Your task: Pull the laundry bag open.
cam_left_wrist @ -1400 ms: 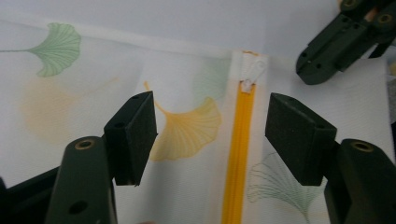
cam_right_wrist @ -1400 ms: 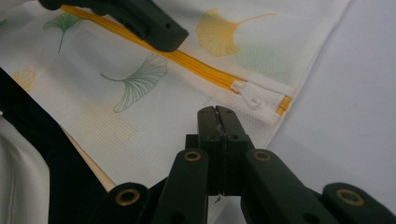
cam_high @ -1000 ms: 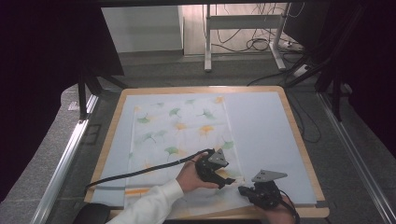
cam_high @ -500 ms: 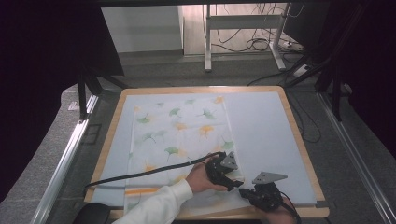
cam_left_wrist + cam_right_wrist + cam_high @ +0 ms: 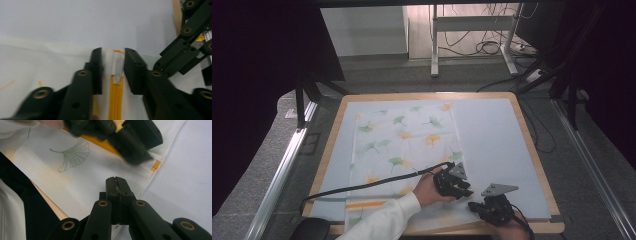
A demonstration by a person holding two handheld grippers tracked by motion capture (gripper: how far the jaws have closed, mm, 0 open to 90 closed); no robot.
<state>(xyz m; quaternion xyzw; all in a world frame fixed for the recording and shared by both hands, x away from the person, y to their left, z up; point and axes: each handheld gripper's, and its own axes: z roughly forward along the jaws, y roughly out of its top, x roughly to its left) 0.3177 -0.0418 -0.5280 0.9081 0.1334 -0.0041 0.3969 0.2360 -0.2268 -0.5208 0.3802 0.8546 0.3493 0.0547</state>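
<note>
A zipper pull (image 5: 117,75) at the end of an orange zipper (image 5: 115,100) on a ginkgo-print fabric cover (image 5: 404,145) sits between the left gripper (image 5: 113,68) fingers, which have just been closing but not yet gripping. The right gripper (image 5: 116,185) pinches the cover's near edge on the table (image 5: 502,135). Next likely: clamp, then pull.
</note>
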